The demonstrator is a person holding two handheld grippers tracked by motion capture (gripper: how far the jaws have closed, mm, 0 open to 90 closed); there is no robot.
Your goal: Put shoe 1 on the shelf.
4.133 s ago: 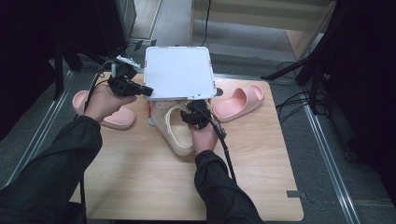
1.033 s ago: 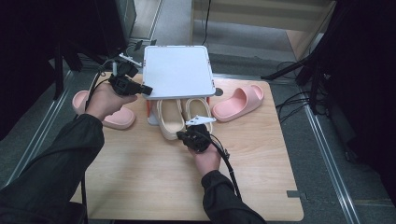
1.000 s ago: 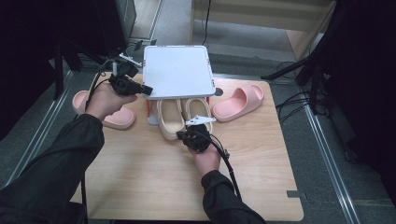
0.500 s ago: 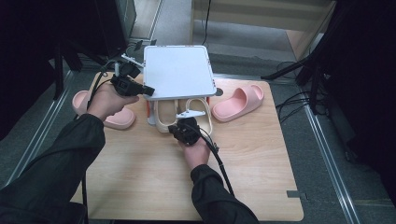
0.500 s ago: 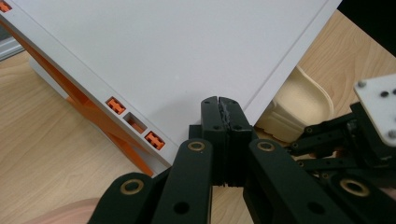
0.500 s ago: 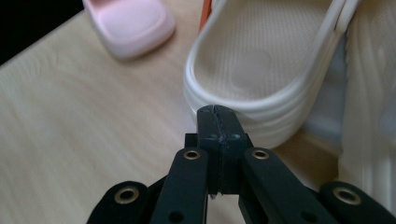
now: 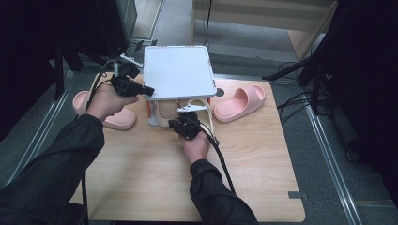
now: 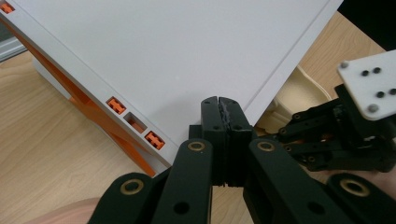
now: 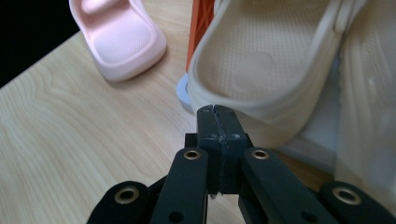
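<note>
A person works two hand-held grippers at a small white shoe rack (image 7: 177,70) standing on a wooden desk (image 7: 141,178). The left gripper (image 7: 146,90), jaws pressed together on nothing, rests at the rack's left front corner, its tips against the white top panel (image 8: 177,56). The right gripper (image 7: 184,123), jaws likewise closed and empty, touches the heel of a beige clog (image 9: 261,70) sitting on the rack's lower level beside its orange leg (image 9: 201,18). One pink slide (image 7: 238,102) lies on the desk just right of the rack; another pink slide (image 7: 117,119) lies to its left, partly behind the left hand (image 7: 105,99).
</note>
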